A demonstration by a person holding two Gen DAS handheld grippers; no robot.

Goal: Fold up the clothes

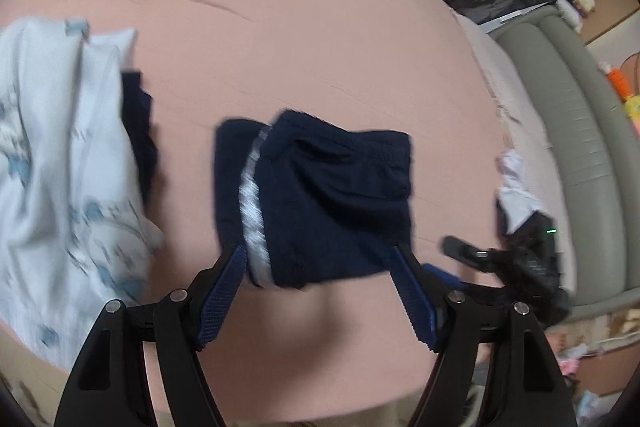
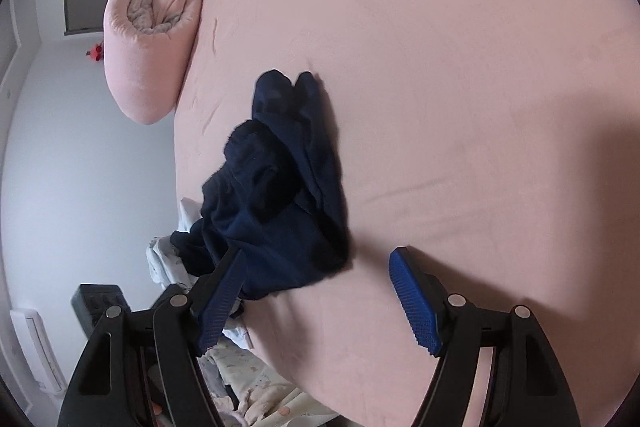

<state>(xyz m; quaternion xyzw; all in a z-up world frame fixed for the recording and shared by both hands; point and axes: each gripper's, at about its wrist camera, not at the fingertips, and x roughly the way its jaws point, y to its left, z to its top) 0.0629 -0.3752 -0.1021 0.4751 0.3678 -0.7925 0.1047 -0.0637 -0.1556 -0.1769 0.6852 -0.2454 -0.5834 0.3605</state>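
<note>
Left wrist view: left gripper [image 1: 316,291] spread wide, empty, folded navy fabric shorts with white side stripe [image 1: 320,195] flat on pink bedsheet [image 1: 300,27] just ahead, white blue-printed garment [image 1: 60,167] leftward, right wrist view: right gripper [image 2: 316,291] wide open, holding nothing, shorts [image 2: 280,195] crumpled ahead-left near bed edge.

Folded navy shorts [image 1: 320,199] with a white side stripe lie flat at frame centre; a white, blue-printed garment [image 1: 60,167] lies crumpled at left.

left tool [image 1: 318,269]: black arms | ribbed blue pads [image 1: 222,293] | silver rivets | right tool [image 2: 316,277]: same
</note>
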